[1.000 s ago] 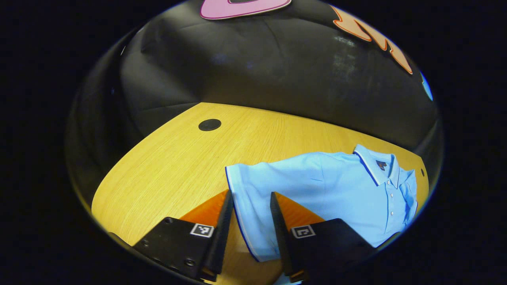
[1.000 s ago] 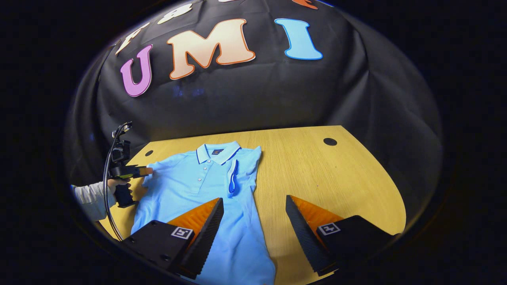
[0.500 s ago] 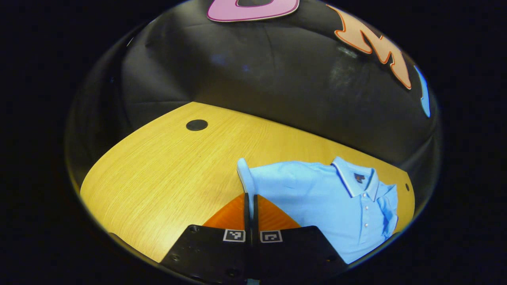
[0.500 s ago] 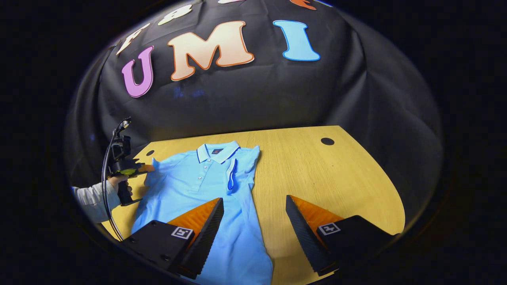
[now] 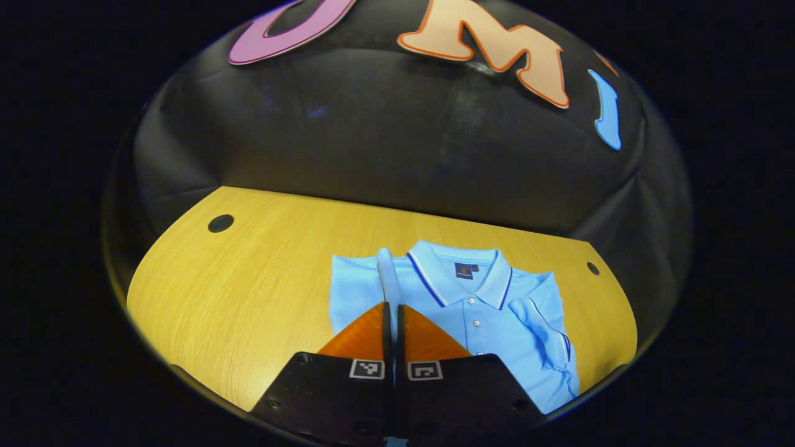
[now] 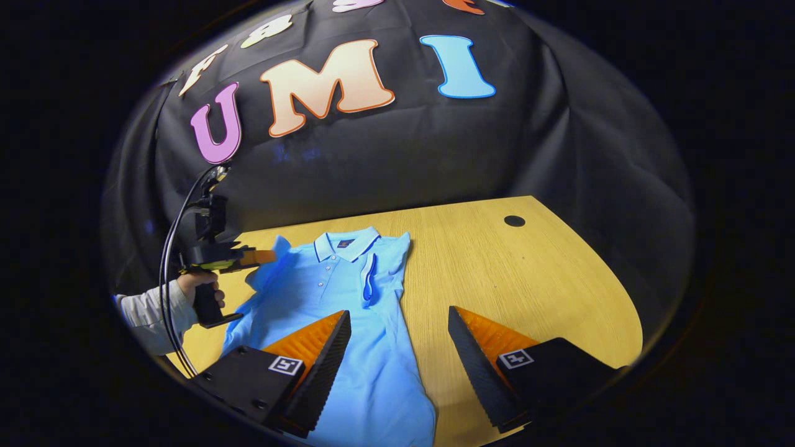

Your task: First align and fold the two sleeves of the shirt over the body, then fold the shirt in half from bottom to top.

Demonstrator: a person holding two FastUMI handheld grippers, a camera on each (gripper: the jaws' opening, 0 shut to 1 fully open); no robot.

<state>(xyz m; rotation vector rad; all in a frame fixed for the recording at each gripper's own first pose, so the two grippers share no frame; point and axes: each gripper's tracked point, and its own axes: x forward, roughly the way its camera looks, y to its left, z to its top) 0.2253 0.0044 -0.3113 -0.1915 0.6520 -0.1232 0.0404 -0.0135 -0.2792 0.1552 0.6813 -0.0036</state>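
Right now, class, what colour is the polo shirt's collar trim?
Dark blue striping on the light blue collar, clearest in the left gripper view.

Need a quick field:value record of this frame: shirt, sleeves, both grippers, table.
shirt: light blue polo shirt, flat on the table, collar toward the booth wall, front up
folded sleeve: one sleeve already laid over the body
held sleeve: other sleeve pinched and lifted off the table
left gripper: jaws shut on the held sleeve, held in a hand
right gripper: jaws open, holding nothing, above the shirt's lower part
table: wooden table
bottom fold: not yet done
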